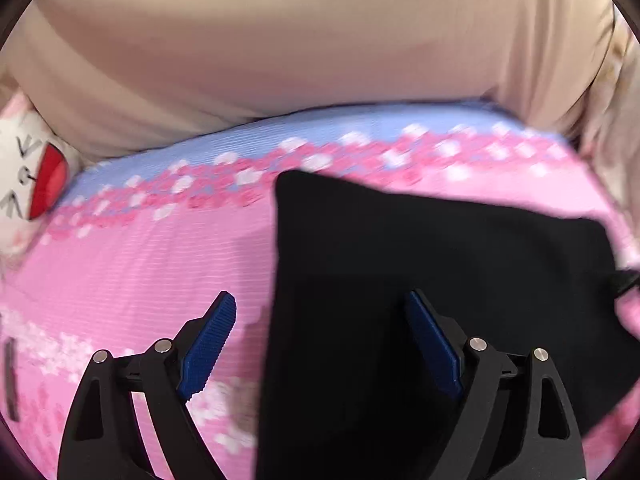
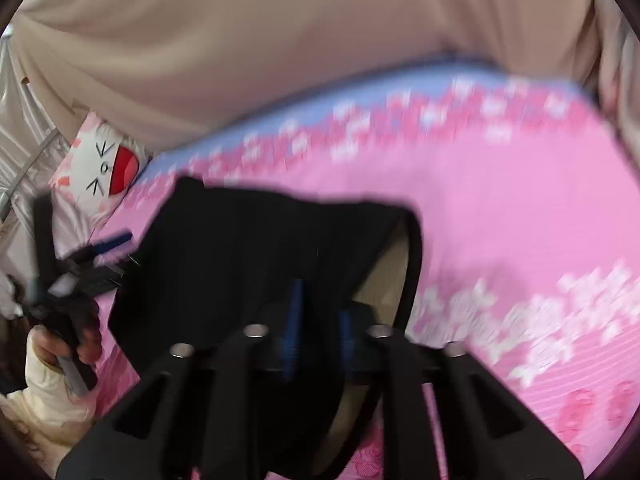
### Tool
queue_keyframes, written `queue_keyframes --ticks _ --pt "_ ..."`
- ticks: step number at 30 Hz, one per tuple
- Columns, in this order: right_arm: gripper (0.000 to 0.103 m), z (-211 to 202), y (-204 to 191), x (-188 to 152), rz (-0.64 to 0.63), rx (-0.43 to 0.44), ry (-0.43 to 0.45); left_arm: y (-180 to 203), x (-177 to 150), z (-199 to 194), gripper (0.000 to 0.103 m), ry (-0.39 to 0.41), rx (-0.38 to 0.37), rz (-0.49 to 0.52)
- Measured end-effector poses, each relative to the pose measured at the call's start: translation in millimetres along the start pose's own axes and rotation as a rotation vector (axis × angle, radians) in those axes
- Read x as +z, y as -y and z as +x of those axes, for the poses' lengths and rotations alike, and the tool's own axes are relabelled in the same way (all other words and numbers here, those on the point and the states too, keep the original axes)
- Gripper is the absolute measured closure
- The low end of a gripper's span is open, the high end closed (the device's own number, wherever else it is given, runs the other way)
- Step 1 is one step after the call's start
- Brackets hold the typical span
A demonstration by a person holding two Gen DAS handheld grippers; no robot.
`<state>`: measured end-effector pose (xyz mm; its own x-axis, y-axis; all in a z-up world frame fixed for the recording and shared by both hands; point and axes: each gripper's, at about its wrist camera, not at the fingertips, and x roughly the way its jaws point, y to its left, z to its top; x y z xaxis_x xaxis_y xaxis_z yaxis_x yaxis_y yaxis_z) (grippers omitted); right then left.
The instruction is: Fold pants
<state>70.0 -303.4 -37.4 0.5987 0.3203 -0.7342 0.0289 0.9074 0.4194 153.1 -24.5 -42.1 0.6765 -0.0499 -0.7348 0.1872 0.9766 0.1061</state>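
A: Left gripper (image 1: 320, 332) status?

B: Released. Blue pads (image 1: 208, 344) spread wide apart in the lower half of the left wrist view, nothing pinched. The left edge of the black pants (image 1: 420, 280) runs between the two fingers; the right pad sits over the fabric, the left pad over bare pink mat (image 1: 132, 264). Can't tell if either pad touches cloth.

A: Right gripper (image 2: 316, 320)?

B: Clenched, lower centre of the right wrist view. Blue pads close together with black fabric bunched around them. It looks like a grip on the pants (image 2: 256, 264), but blur keeps me from confirming the cloth is actually between the pads.

A: Where are the pants overall?

B: On the pink floral mat (image 2: 520, 220). In the left view they fill centre to right of frame, flat, a squared corner pointing to upper centre. In the right view they're centre-left, with a curved edge lifted at centre right and a tan lining (image 2: 384, 276) showing beneath.

A: Anything else in frame?

B: Beige curtain (image 1: 280, 40) across the top of both views. White cat-face cushion (image 1: 28, 168) at the left edge, next to the mat's blue border. In the right view, the person's hand (image 2: 60, 344) at lower left holds the left gripper's handle, cream sleeve (image 2: 44, 396) below it.
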Motion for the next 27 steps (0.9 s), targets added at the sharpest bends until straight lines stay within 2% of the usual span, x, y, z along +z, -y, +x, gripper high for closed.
queue_keyframes --ticks 1,2,4,5,6,7,10,11,12,14,16,18,21,24,25,27 --pt "0.097 -11 1 4 -0.001 0.000 0.051 -1 -3 5 0.016 0.001 0.009 0.005" --pt "0.095 -8 10 7 0.009 -0.046 0.046 -3 -6 9 0.015 0.004 -0.005 0.004" --pt "0.088 22 34 3 0.049 -0.083 -0.079 -9 -8 11 0.015 0.008 -0.052 -0.024" --pt "0.087 26 40 0 0.083 -0.073 -0.091 -13 -8 9 0.015 0.006 -0.075 -0.039" --pt "0.081 20 41 -1 0.105 -0.066 -0.063 -21 -7 2 0.016 0.012 -0.097 -0.062" --pt "0.082 5 35 0 0.108 -0.094 -0.026 -27 -5 -4 0.016 0.026 -0.094 -0.075" --pt "0.075 -42 5 6 0.054 -0.251 0.124 -55 -2 -35 0.016 0.103 -0.046 -0.107" --pt "0.068 -52 -7 9 0.045 -0.251 0.155 -68 -2 -43 0.016 0.126 -0.020 -0.122" --pt "0.065 -56 -20 13 0.034 -0.218 0.170 -76 -3 -47 0.016 0.137 -0.002 -0.131" --pt "0.065 -46 -56 23 -0.022 -0.099 0.137 -91 -6 -55 0.016 0.148 0.025 -0.152" --pt "0.066 -14 -105 34 -0.108 -0.001 0.069 -102 -10 -56 0.015 0.139 0.026 -0.180" --pt "0.067 28 -148 43 -0.215 0.025 0.012 -107 -14 -56 0.015 0.126 0.010 -0.186" --pt "0.067 91 -177 54 -0.283 -0.017 -0.064 -115 -24 -57 0.015 0.119 0.014 -0.180" --pt "0.066 161 -195 48 -0.314 -0.081 -0.140 -124 -33 -61 0.015 0.127 0.015 -0.169" --pt "0.066 182 -199 39 -0.334 -0.091 -0.153 -126 -34 -61 0.015 0.128 0.011 -0.167" --pt "0.067 197 -214 32 -0.398 -0.128 -0.116 -131 -37 -57 0.015 0.118 -0.003 -0.168"
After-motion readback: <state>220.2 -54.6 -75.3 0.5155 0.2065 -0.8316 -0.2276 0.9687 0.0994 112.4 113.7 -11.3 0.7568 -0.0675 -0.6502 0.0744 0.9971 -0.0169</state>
